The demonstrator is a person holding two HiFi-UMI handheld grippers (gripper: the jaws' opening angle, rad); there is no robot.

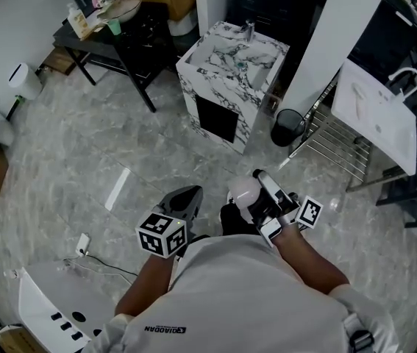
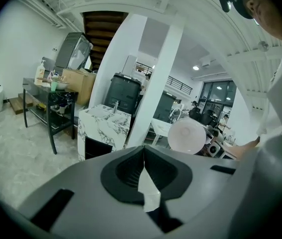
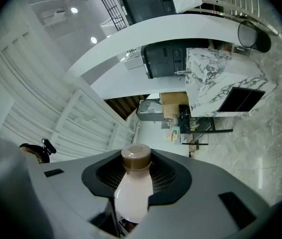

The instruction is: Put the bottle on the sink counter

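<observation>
Closest under the head camera was the person's white shirt (image 1: 252, 293). Just beyond it the left gripper (image 1: 184, 199) and the right gripper (image 1: 263, 197) hung side by side, with the pale bottle (image 1: 243, 193) in the right one. The marble sink counter (image 1: 230, 54) stood ahead of both, well apart across the floor. I judged the coming move to be a carry forward, done by the right hand.

From the left gripper view, that tool's jaws were pressed together on nothing. The counter (image 2: 103, 121) sat ahead and to their left.

From the right gripper view, the jaws stood partway apart, pinching the bottle (image 3: 131, 193) with a pad against each side. Its long axis ran along the jaws, the brown cap (image 3: 136, 157) pointing outward. The room looked rolled over in this view, so I judged that the bottle was not upright and would need turning before it went onto the counter (image 3: 225, 81), far ahead.
</observation>
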